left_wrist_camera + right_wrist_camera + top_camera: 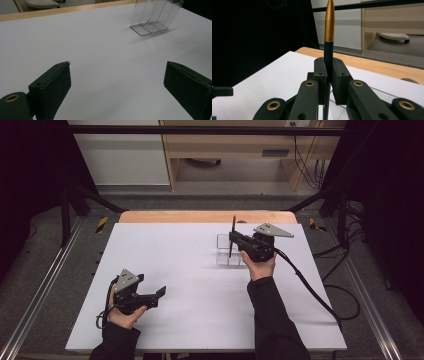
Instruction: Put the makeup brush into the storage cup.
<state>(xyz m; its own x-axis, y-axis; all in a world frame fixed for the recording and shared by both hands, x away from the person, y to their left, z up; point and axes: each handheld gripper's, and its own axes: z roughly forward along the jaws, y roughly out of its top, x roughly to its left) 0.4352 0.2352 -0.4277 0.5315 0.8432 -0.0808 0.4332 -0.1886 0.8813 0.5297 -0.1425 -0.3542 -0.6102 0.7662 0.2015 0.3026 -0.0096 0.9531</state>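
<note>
White board covers the table [200,320], bare around a clear divided holder [227,256]. Directly over that holder, the right gripper [233,240] is clamped on an upright pen [329,40], dark-barrelled with a gold tapered top. Well left of the holder, the left gripper [159,294] rests, jaws spread, holding nothing.

We see a slim pen [328,37] with a dark body and a matte gold tapered end pointing up. It stands upright, pinched at its dark middle between the 2 pads of the right gripper [328,75], its lower end reaching down below them. From above, the pen [232,237] hangs over a clear plastic holder [226,251]. The holder [155,16] is transparent, with 3 upright compartments side by side, and it rests on the white surface [200,280] toward its far right part.
</note>
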